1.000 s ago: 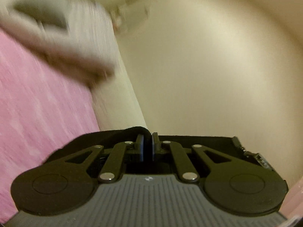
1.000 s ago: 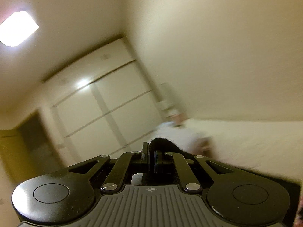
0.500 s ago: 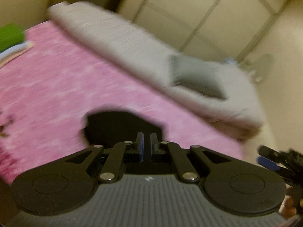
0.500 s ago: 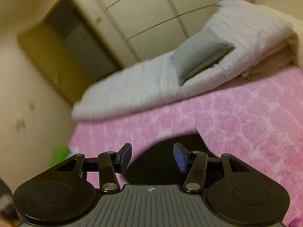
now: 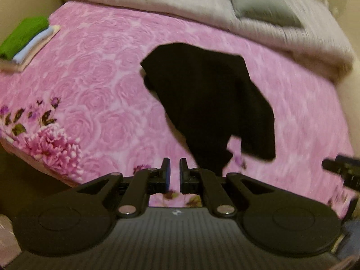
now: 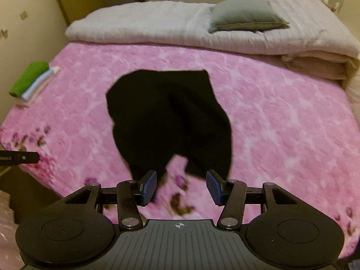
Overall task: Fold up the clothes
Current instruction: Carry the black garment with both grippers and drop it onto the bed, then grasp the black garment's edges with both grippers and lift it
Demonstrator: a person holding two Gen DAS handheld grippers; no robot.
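Observation:
A black garment (image 5: 202, 94) (image 6: 166, 117) is spread in a loose, crumpled shape on the middle of the pink rose-pattern bedspread (image 5: 90, 72) (image 6: 281, 117). Neither gripper holds it. My left gripper (image 5: 174, 175) hovers just short of its near tip. Its fingers stand a narrow gap apart, with only bedspread showing between them. My right gripper (image 6: 181, 189) is wide open above the garment's near edge, its blue pads (image 6: 148, 186) empty. Each gripper's tip also shows at the edge of the other's view: the right gripper (image 5: 342, 168) and the left gripper (image 6: 18, 157).
A folded stack of clothes with a green piece on top (image 5: 24, 38) (image 6: 31, 78) sits at the bed's far left corner. A rolled pale quilt (image 6: 180, 31) with a grey pillow (image 6: 245, 18) lies along the head of the bed. A dark gap (image 6: 29, 193) runs along the bed's near left edge.
Both grippers swung down from the wall and ceiling to face the bed. The black garment left both grippers and landed on the bedspread. The right gripper opened wide.

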